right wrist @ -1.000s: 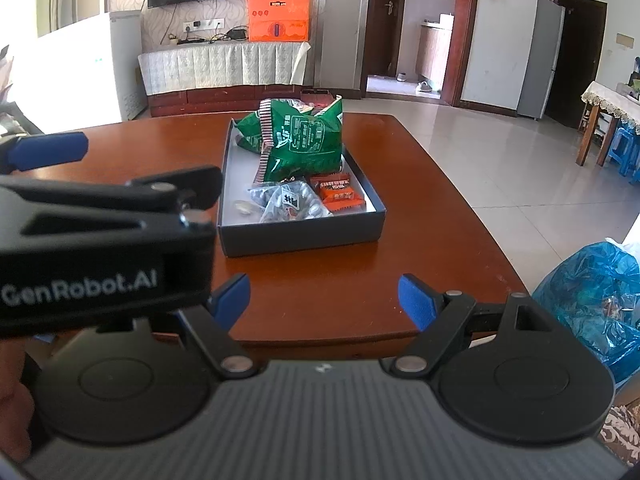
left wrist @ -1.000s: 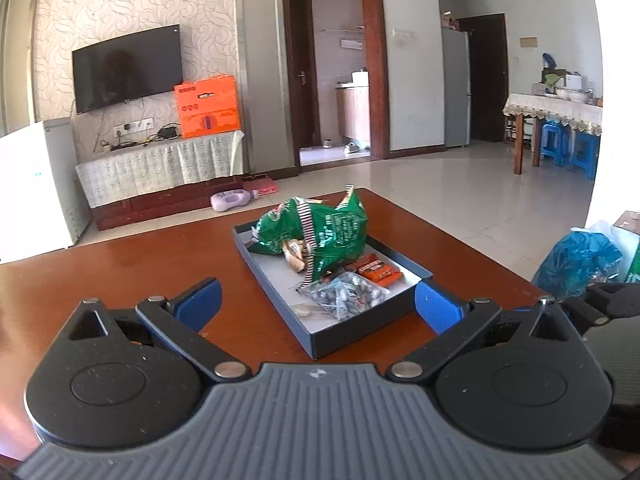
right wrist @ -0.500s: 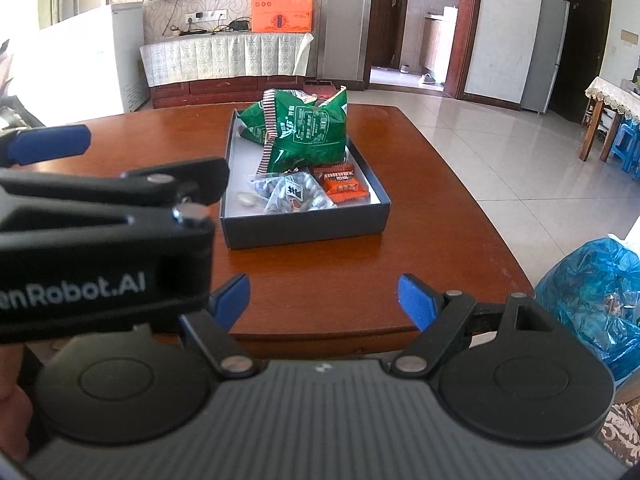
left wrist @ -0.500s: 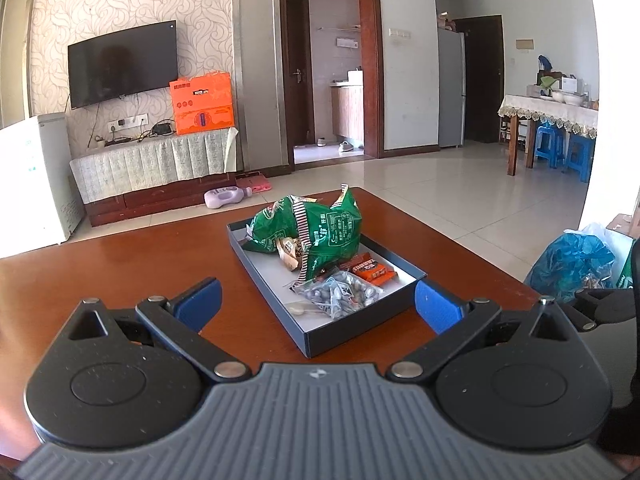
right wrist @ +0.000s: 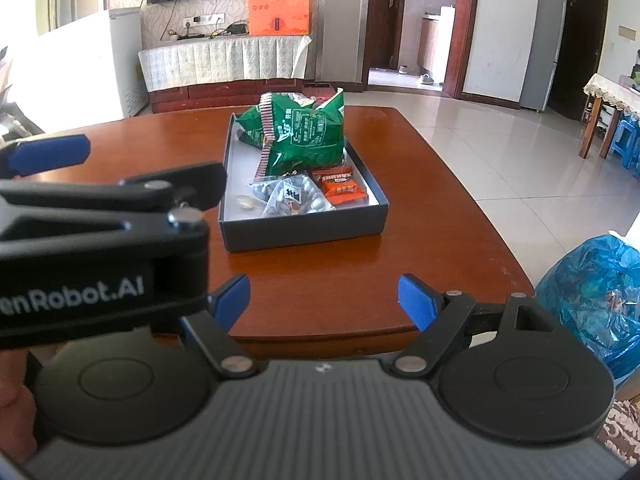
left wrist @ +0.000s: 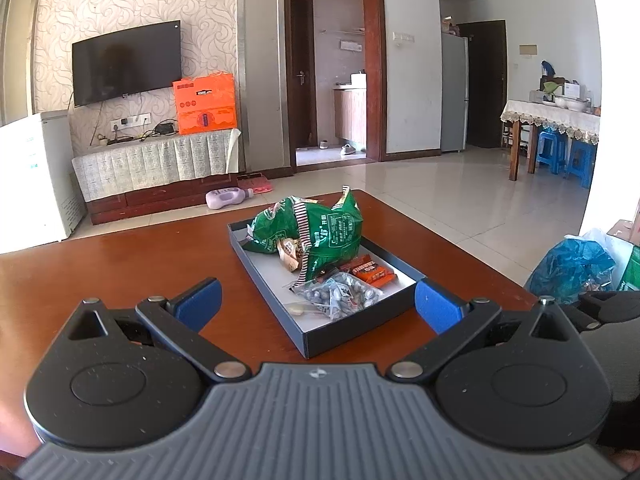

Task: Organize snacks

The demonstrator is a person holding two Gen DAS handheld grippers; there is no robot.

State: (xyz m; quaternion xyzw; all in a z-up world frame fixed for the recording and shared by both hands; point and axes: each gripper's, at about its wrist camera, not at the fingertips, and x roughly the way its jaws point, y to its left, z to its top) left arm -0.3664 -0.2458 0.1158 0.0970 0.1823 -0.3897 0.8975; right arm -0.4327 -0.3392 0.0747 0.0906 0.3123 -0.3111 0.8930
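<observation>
Two grippers hang short of the counter (right wrist: 420,208), and I see nothing held: left gripper (left wrist: 316,304) jaws apart, right gripper (right wrist: 324,298) jaws apart. I judge the sorting nearly done; every snack visible sits in the dark tray (right wrist: 304,230), the green bag (right wrist: 304,132) at its far end, long axis running away from me.

A home living room is showing: wall-mounted television (left wrist: 126,62) at 10 o'clock, refrigerator (left wrist: 454,94) at 1 o'clock, dining table (left wrist: 554,126) with blue stools (left wrist: 558,156) at 2 o'clock, tiled floor (left wrist: 460,196).
</observation>
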